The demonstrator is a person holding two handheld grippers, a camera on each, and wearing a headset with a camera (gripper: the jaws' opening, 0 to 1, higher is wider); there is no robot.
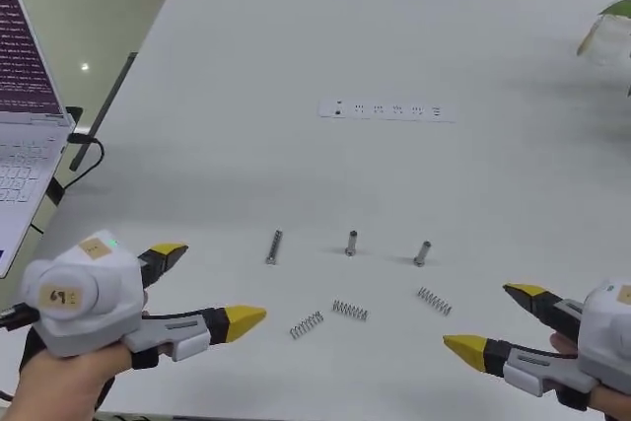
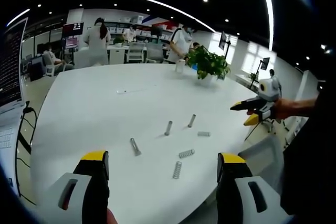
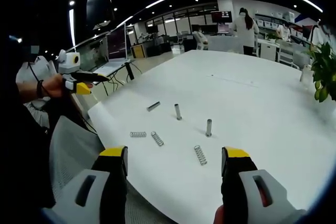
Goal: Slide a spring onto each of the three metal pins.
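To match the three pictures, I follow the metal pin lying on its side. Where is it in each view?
Head view: the lying pin, left of centre, leftmost of three.
Left gripper view: the lying pin, lower left of centre, nearest of three.
Right gripper view: the lying pin, left of centre, farthest.
Shared landmark: the power strip, beyond the pins.

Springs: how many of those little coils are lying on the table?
3. The left spring, the middle spring and the right spring lie loose on the table, each nearer the person than the row of pins. None seems hidden.
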